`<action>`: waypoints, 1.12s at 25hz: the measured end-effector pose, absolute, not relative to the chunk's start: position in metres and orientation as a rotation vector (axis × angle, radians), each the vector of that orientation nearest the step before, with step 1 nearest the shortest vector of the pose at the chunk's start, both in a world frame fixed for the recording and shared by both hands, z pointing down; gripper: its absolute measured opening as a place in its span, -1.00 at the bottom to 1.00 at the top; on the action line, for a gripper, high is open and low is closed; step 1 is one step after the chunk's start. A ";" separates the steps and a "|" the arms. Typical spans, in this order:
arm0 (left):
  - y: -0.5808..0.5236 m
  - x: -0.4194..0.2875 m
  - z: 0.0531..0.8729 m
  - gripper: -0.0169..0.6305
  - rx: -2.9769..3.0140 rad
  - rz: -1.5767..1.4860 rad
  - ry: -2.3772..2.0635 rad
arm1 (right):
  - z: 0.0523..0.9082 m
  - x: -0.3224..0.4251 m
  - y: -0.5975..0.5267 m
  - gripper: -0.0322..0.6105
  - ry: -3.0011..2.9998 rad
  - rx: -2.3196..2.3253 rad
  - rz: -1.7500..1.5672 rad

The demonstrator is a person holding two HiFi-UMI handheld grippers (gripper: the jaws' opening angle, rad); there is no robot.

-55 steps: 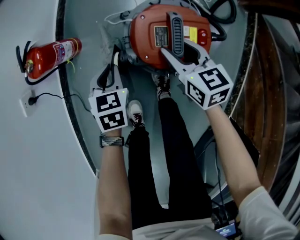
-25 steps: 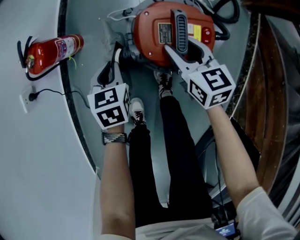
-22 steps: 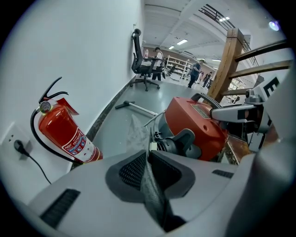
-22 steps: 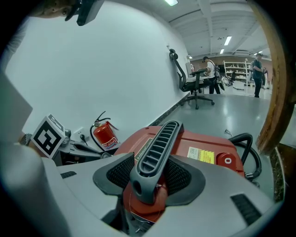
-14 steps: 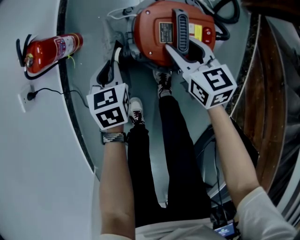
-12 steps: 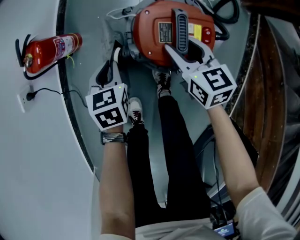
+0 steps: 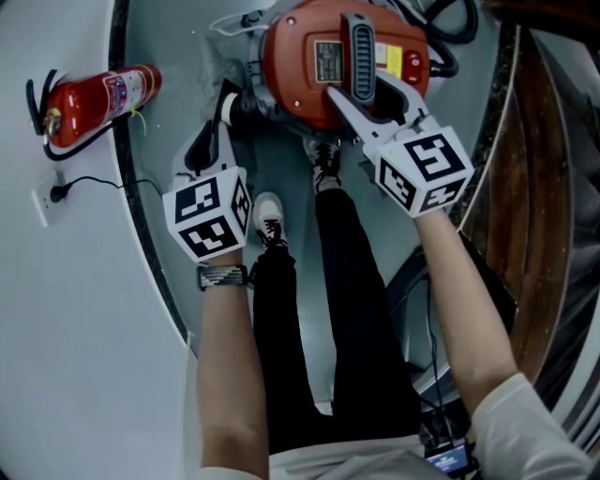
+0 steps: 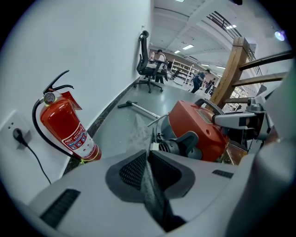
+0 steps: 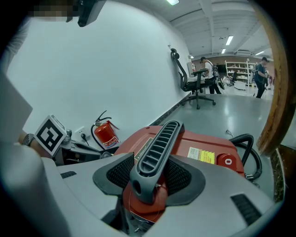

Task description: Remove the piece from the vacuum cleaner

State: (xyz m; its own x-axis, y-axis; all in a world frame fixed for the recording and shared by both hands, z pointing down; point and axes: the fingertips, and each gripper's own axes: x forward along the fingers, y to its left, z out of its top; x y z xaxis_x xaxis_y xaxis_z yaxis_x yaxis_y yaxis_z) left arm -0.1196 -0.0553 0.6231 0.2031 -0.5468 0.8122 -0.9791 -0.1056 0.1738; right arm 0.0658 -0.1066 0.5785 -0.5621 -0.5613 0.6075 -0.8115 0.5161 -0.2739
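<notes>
A red vacuum cleaner (image 7: 309, 56) (image 8: 203, 129) (image 9: 203, 150) stands on the grey floor in front of the person's feet. My right gripper (image 7: 370, 89) (image 9: 150, 178) is shut on its grey ribbed carry handle (image 7: 359, 52) (image 9: 155, 150). To the vacuum's left, my left gripper (image 7: 221, 117) (image 8: 147, 171) is shut on a thin grey sheet-like piece (image 8: 138, 132). This piece runs from between the jaws up toward the vacuum's black inlet port (image 8: 182, 144). I cannot tell from the head view where the piece ends.
A red fire extinguisher (image 7: 94, 103) (image 8: 67, 129) stands against the white wall, beside a socket with a plugged cord (image 7: 52, 197). The vacuum's black hose (image 7: 441, 28) curls at its far side. A wooden frame (image 7: 539, 187) rises on the right. The person's shoes (image 7: 270, 220) stand just below the vacuum.
My left gripper has shifted a little left and farther from me alongside the vacuum, still closed. The right gripper stays clamped on the handle.
</notes>
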 end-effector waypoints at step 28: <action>-0.089 -0.119 0.590 -0.54 1.859 0.871 -1.312 | 0.578 0.063 -0.103 -0.25 -2.310 1.082 0.741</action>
State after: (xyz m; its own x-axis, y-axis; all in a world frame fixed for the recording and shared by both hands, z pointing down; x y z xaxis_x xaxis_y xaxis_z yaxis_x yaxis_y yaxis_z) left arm -0.1187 -0.0889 0.5904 0.2642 -0.4923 0.8294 -0.9555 -0.2509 0.1554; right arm 0.0628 -0.1034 0.5779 -0.5717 -0.5375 0.6199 -0.7978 0.5406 -0.2669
